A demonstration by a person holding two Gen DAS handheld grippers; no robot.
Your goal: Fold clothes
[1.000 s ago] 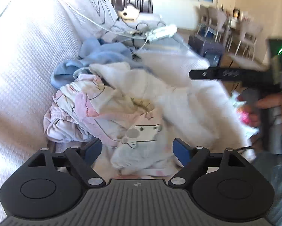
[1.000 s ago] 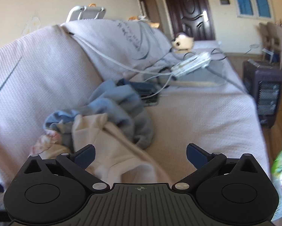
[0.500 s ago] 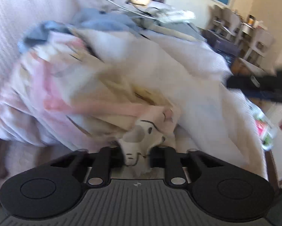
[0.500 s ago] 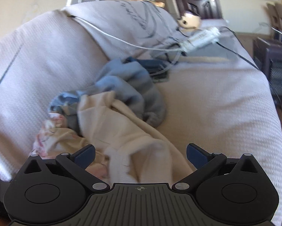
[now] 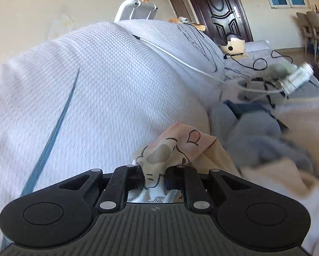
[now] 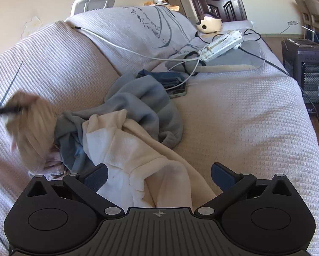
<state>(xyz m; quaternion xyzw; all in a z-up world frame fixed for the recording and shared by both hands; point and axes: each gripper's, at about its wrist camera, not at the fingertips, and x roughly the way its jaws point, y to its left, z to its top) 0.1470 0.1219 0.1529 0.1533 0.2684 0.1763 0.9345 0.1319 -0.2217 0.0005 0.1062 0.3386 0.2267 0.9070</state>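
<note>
Printed garment pinched and lifted clear of the sofa pile

The cartoon-print garment (image 5: 165, 155) — light, limp cotton — bunches between the left gripper (image 5: 154, 176) fingers, left of the grey sweatshirt (image 6: 144, 102); take a hem next. Right gripper (image 6: 159, 173) fingers spread over the cream garment (image 6: 125, 147).
</note>
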